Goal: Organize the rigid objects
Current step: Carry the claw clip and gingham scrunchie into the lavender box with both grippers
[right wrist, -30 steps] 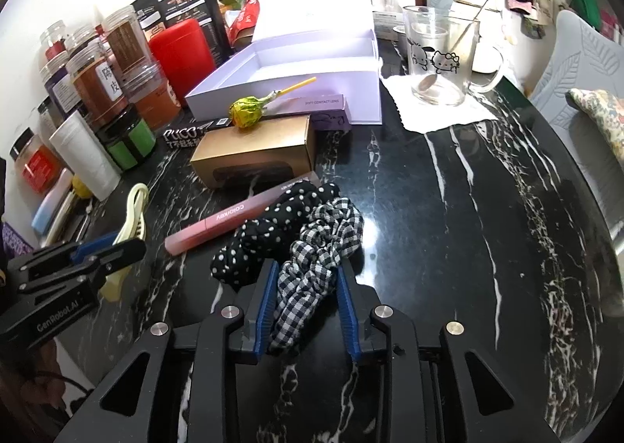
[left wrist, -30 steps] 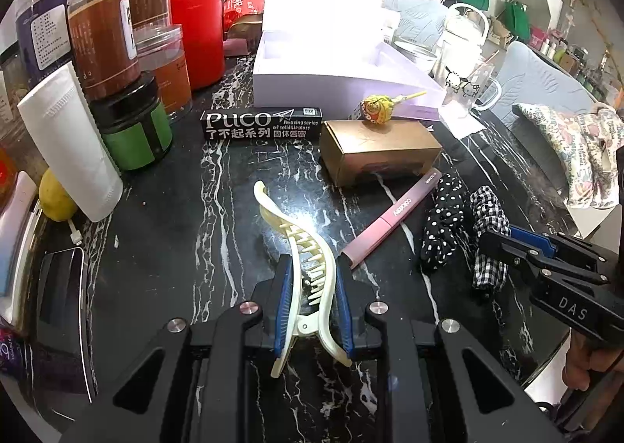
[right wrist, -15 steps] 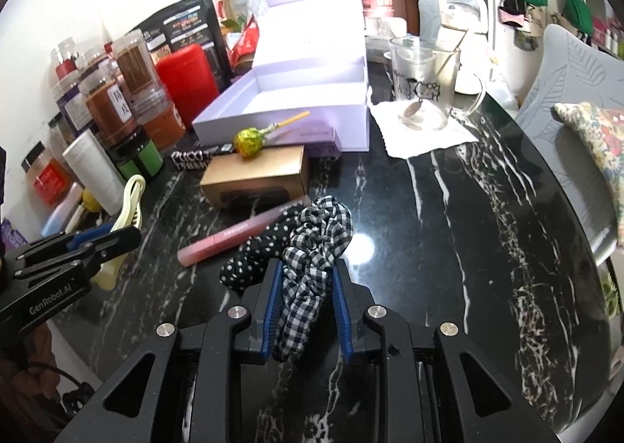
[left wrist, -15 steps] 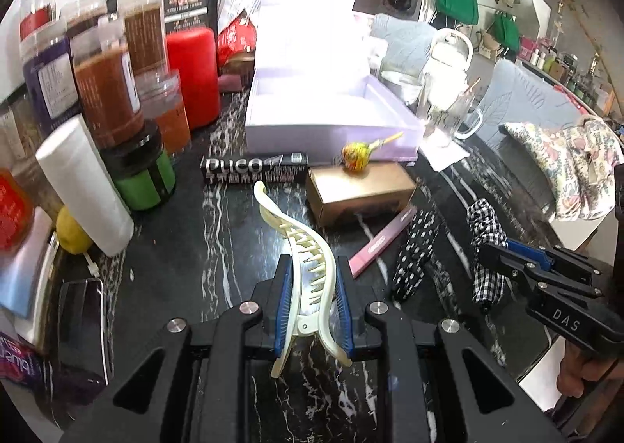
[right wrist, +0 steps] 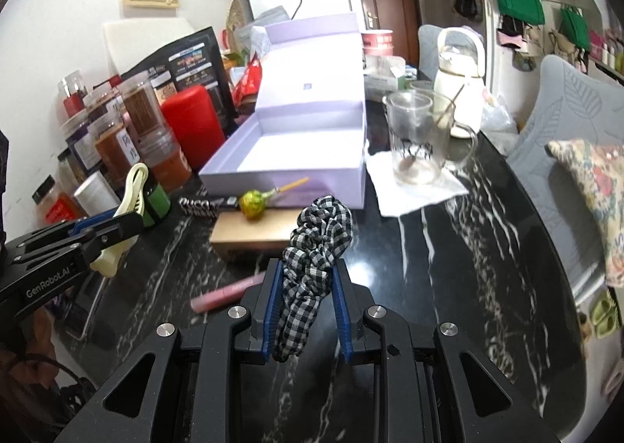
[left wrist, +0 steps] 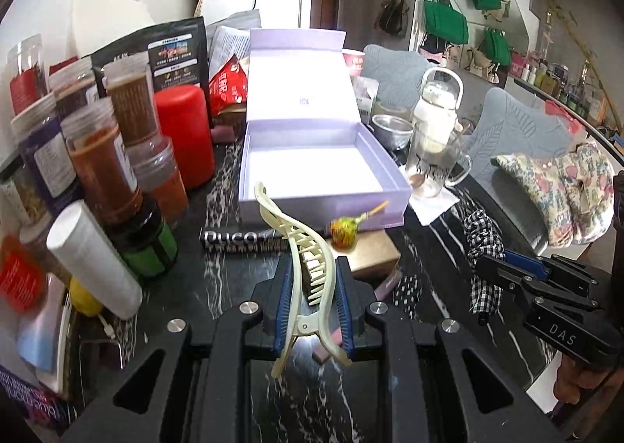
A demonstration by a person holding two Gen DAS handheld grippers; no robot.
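My left gripper [left wrist: 314, 275] is shut on a cream hair claw clip [left wrist: 302, 248], lifted above the black marble table [right wrist: 468, 248]. My right gripper [right wrist: 308, 287] is shut on a black-and-white checked scrunchie [right wrist: 319, 232], also lifted; it shows at the right of the left wrist view as the checked scrunchie [left wrist: 481, 244]. An open, empty lilac box [left wrist: 312, 166] stands ahead with its lid upright. On the table lie a tan carton [right wrist: 249, 236] with a lollipop [right wrist: 252, 203] on it, a pink tube [right wrist: 224, 292], a dotted scrunchie [left wrist: 405, 287] and a black Puco box [left wrist: 241, 240].
Jars, a red canister [left wrist: 183, 134] and a white tube [left wrist: 95, 259] crowd the left side. A glass mug [right wrist: 417, 146] on a napkin and a white bottle [right wrist: 462, 91] stand to the right of the box. A padded chair [right wrist: 565, 123] is at the far right.
Both grippers have risen off the table, carrying the claw clip and the checked scrunchie. The box and table items have sunk lower in both views.
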